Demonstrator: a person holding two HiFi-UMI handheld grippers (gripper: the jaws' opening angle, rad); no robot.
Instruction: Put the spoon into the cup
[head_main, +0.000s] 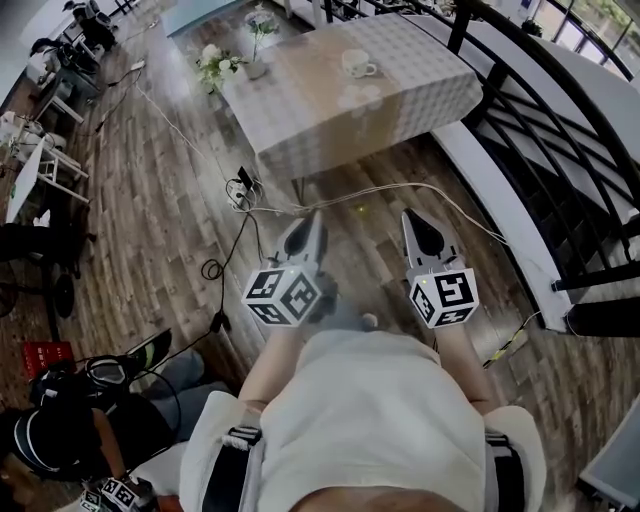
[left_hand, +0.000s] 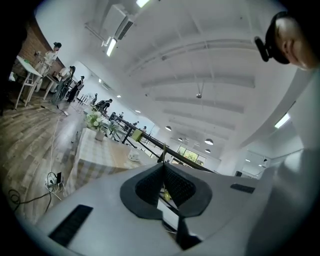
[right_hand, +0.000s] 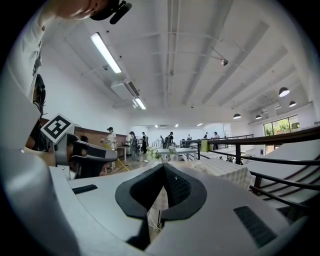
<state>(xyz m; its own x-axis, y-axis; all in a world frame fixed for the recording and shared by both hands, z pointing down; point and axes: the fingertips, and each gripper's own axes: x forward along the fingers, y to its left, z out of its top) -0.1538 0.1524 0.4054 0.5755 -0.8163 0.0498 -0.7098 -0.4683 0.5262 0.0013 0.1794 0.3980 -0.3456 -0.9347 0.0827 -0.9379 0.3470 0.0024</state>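
Observation:
A white cup stands on the far table, which is covered with a checked cloth. In the left gripper view the cup is a small shape on that table. I cannot make out a spoon in any view. My left gripper and right gripper are held side by side close to the body, over the wooden floor and well short of the table. Both point level towards it. The left gripper has its jaws together with nothing between them. The right gripper is shut and empty too.
Two flower vases stand at the table's left end. Cables and a power strip lie on the floor in front of the table. A black railing runs along the right. A seated person is at lower left, next to a red crate.

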